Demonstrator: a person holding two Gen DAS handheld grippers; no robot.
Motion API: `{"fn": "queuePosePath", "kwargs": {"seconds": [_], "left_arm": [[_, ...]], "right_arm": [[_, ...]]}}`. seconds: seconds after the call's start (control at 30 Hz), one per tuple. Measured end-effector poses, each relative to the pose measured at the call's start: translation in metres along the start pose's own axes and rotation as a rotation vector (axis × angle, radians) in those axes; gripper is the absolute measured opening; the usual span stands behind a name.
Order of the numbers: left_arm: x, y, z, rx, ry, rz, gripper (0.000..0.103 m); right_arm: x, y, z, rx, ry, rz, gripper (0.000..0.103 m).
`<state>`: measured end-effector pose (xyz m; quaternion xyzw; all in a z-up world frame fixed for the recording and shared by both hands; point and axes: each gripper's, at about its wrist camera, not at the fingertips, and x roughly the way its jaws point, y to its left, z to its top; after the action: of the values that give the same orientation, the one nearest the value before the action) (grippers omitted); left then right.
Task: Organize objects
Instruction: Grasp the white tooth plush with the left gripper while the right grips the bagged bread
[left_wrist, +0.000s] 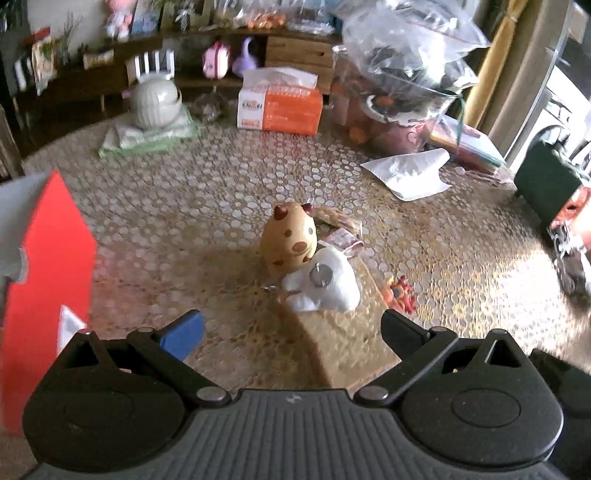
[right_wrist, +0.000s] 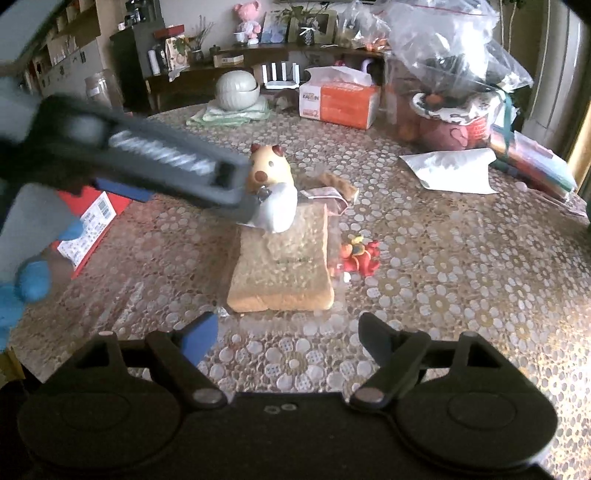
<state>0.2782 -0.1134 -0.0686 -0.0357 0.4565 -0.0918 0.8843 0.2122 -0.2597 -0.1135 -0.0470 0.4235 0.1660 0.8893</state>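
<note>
A slice-of-bread toy (right_wrist: 282, 266) lies mid-table with a white figure (right_wrist: 279, 210) on its far end and a tan spotted egg-shaped toy (right_wrist: 269, 168) just behind. A small red toy (right_wrist: 360, 254) lies to the right of the bread. My right gripper (right_wrist: 288, 338) is open, close in front of the bread, nothing between its fingers. My left gripper (left_wrist: 291, 332) is open too, with the white figure (left_wrist: 325, 282) and the tan toy (left_wrist: 290, 236) just ahead. From the right wrist view, the left gripper's body (right_wrist: 147, 155) reaches in from the left, its tip by the white figure.
A red box (left_wrist: 44, 277) stands at the left. At the back are an orange tissue box (right_wrist: 338, 99), a white lidded jar (right_wrist: 236, 88) on folded cloths, and a clear plastic bag (right_wrist: 450, 48). White paper (right_wrist: 454, 170) lies at the right. A blue-gloved hand (right_wrist: 33, 280) shows at the left edge.
</note>
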Motion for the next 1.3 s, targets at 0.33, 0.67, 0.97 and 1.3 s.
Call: {"fn": "queuePosePath", "kwargs": {"seconds": [0.33, 0.67, 0.97, 1.3], "left_arm": [[0.04, -0.004, 0.024, -0.068, 0.063, -0.001, 0.102], [0.062, -0.004, 0.031, -0.089, 0.106, -0.026, 0.091], [0.066, -0.002, 0.029, -0.082, 0.117, -0.029, 0.056], [0.048, 0.012, 0.024, -0.094, 0.091, -0.034, 0.055]], "right_arm": [[0.026, 0.01, 0.015, -0.019, -0.018, -0.009, 0.082], [0.042, 0.02, 0.025, -0.041, -0.008, -0.051, 0.084], [0.044, 0.025, 0.024, -0.078, -0.024, -0.078, 0.079], [0.035, 0.016, 0.029, -0.053, -0.029, -0.109, 0.026]]}}
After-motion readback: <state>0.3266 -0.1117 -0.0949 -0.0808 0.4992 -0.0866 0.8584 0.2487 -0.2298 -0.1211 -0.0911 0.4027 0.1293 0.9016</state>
